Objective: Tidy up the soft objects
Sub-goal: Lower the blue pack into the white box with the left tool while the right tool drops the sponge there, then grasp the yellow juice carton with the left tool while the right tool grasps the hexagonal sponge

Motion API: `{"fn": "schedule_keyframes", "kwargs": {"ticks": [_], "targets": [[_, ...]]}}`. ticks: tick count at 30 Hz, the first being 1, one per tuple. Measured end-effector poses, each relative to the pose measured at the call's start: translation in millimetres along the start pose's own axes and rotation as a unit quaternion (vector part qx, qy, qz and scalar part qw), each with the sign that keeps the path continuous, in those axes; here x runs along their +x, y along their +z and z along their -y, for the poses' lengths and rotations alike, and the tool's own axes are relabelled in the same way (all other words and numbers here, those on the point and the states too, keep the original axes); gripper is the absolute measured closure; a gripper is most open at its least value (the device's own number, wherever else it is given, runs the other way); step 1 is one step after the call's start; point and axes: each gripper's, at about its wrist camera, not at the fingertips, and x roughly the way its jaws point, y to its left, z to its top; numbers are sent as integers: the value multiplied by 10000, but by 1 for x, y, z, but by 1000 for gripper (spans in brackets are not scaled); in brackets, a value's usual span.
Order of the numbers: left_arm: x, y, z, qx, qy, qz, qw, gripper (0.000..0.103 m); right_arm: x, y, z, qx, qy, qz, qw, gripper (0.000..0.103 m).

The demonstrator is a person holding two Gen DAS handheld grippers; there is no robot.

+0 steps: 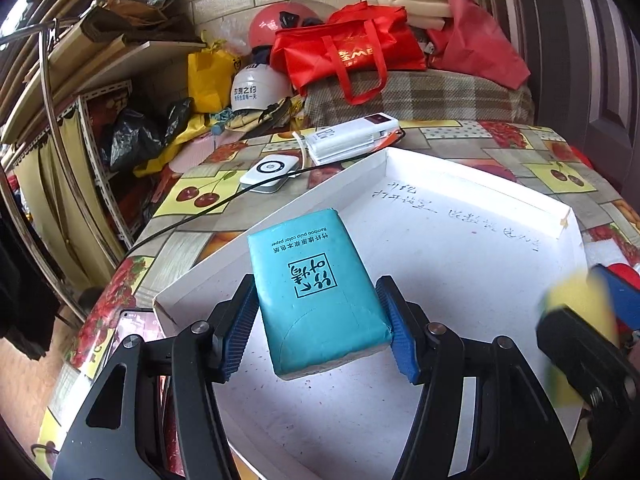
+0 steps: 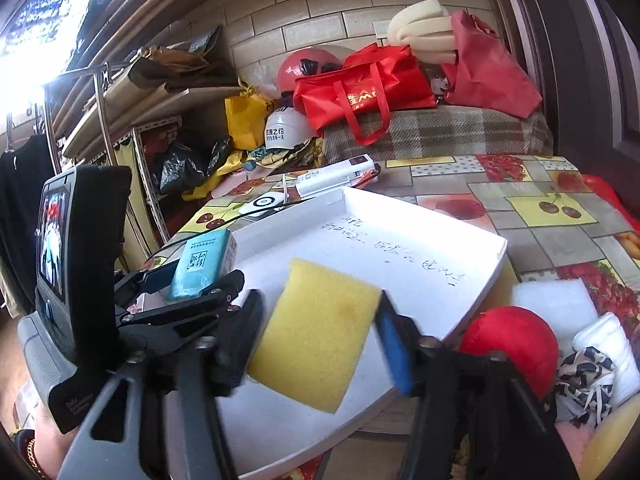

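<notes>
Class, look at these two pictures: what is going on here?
A person works with two handheld grippers over a white tray on a fruit-patterned table. The left gripper is shut on a teal tissue pack; the right gripper is shut on a yellow sponge. Both are held above the tray. A red ball waits beside it.

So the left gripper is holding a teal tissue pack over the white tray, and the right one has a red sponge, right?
Nearly. The right gripper holds a yellow foam sponge, not a red one, as the right wrist view shows. The left gripper does hold the teal tissue pack over the shallow white cardboard tray.
</notes>
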Motion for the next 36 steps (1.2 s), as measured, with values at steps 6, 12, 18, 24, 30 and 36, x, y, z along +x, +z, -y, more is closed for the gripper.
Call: {"fn": "schedule_keyframes", "kwargs": {"ticks": [6, 12, 18, 24, 30, 36], "targets": [[-1, 0, 6, 133, 116, 27, 9998, 16, 2, 3, 7, 153, 40, -16, 9999, 16], [-8, 0, 7, 197, 216, 233, 9993, 0, -4, 2, 5, 107, 81, 143, 9998, 16], [-12, 0, 3, 90, 258, 368, 9989, 0, -8, 2, 1, 32, 110, 239, 9996, 16], [-38, -7, -3, -146, 212, 969, 9950, 0, -23, -3, 2, 24, 263, 420, 9988, 16], [-63, -19, 9, -223, -702, 1018, 9921, 0, -66, -10, 27, 143, 691, 892, 9935, 15], [-91, -28, 48, 405, -1591, 1107, 9802, 0, -126, -17, 79, -10, -155, 1541, 9879, 15]]}}
